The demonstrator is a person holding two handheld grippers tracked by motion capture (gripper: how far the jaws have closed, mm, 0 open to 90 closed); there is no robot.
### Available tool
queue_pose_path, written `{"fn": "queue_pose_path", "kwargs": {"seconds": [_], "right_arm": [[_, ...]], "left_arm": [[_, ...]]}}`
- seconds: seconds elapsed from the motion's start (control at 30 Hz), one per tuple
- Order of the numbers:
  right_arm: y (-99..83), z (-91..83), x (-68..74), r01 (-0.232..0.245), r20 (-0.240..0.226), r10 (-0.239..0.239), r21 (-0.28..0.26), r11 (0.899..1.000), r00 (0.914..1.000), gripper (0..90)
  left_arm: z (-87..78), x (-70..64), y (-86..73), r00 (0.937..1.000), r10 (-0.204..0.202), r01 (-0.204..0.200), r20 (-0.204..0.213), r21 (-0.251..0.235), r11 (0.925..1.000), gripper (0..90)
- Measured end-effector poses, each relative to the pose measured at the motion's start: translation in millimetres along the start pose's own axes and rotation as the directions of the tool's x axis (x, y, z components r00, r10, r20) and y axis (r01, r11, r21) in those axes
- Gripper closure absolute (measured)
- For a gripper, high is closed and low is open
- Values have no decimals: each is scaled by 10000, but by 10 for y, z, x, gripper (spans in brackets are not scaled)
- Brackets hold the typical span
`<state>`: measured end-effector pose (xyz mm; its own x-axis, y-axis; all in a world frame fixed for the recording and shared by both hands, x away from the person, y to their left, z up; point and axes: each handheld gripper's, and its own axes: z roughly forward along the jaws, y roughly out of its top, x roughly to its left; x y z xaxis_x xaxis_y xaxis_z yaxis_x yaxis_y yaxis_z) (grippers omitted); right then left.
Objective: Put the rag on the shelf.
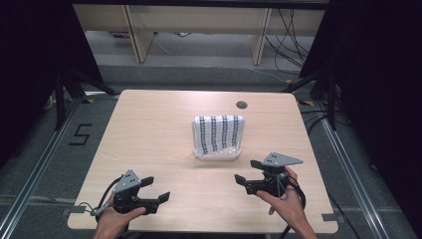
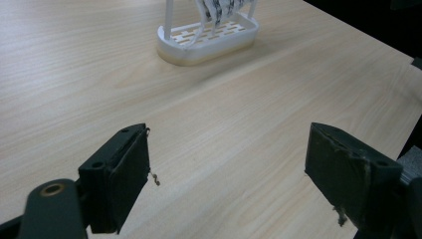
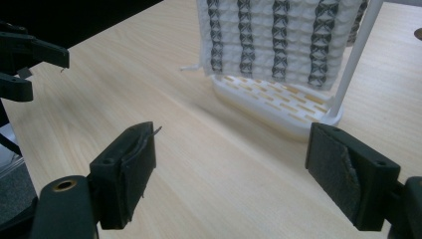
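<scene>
Cloth [image 1: 219,134] with white ground and dark patterned stripes hangs on a white rack [image 1: 217,155] near the middle of the wooden surface [image 1: 149,144], the rack's slotted base resting flat. Left hand-held gripper [image 1: 155,189] sits low at the near left edge, jaws spread wide with nothing between them. Right hand-held gripper [image 1: 247,171] hovers near the rack's front right corner, jaws also wide apart and empty, well apart from the cloth
</scene>
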<state>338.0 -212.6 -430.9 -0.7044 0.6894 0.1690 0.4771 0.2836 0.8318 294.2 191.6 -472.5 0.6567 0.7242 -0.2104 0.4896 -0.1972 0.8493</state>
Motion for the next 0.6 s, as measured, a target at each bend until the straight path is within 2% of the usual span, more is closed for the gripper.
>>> {"fn": "queue_pose_path", "kwargs": {"seconds": [0.03, 0.07, 0.1, 0.17, 0.2, 0.27, 0.3, 0.33, 0.37, 0.4, 0.43, 0.47, 0.6], "right_arm": [[-19, -24, 37, -395, 150, 392, 151, 9991, 9991, 211], [-37, -14, 21, -145, 134, 145, -14, 9999, 9998, 211], [-54, -16, 27, -221, 103, 220, 64, 9997, 9997, 213], [-80, -8, 31, -250, 77, 250, 41, 9997, 9997, 213], [-140, -1, 43, -147, 258, 141, 219, 9997, 9996, 213], [-161, 1, 54, -245, 155, 240, 285, 9993, 9996, 214], [-229, 9, 47, -151, 43, 150, 314, 9994, 9999, 214], [-258, 13, 55, -196, -44, 198, 318, 9993, 9998, 213], [-282, 4, 94, -545, -11, 546, 449, 9975, 9985, 213], [-308, 12, 66, -137, -86, 141, 441, 9989, 9999, 212], [-345, 6, 108, -543, -72, 547, 488, 9973, 9985, 208], [-375, 10, 92, -272, -63, 275, 508, 9983, 9996, 204], [-476, 6, 134, -542, 64, 539, 764, 9956, 9985, 191]], "left_arm": [[0, -10, -16, 10000, 6, -6, 17, 16, 10000, 173], [0, -10, -16, 10000, 6, -6, 17, 16, 10000, 173], [-6, -22, -42, 9999, 131, -132, 38, 118, 9998, 172], [-8, -32, -60, 9999, 94, -96, 70, 197, 9998, 173], [-15, -42, -79, 9999, 149, -151, 65, 314, 9994, 173], [-13, -53, -88, 9999, 170, -170, 3, 296, 9994, 173], [-17, -60, -98, 9998, 179, -180, 11, 319, 9993, 173], [-25, -64, -106, 9997, 260, -260, -16, 326, 9991, 173], [-27, -76, -115, 9997, 244, -244, -1, 321, 9992, 173], [-32, -75, -121, 9994, 357, -359, 37, 369, 9987, 173], [-39, -85, -127, 9991, 412, -407, -96, 497, 9979, 173], [-38, -95, -134, 9987, 480, -469, -175, 579, 9972, 173], [-20, -116, -165, 9967, 784, -769, -187, 722, 9944, 173]]}}
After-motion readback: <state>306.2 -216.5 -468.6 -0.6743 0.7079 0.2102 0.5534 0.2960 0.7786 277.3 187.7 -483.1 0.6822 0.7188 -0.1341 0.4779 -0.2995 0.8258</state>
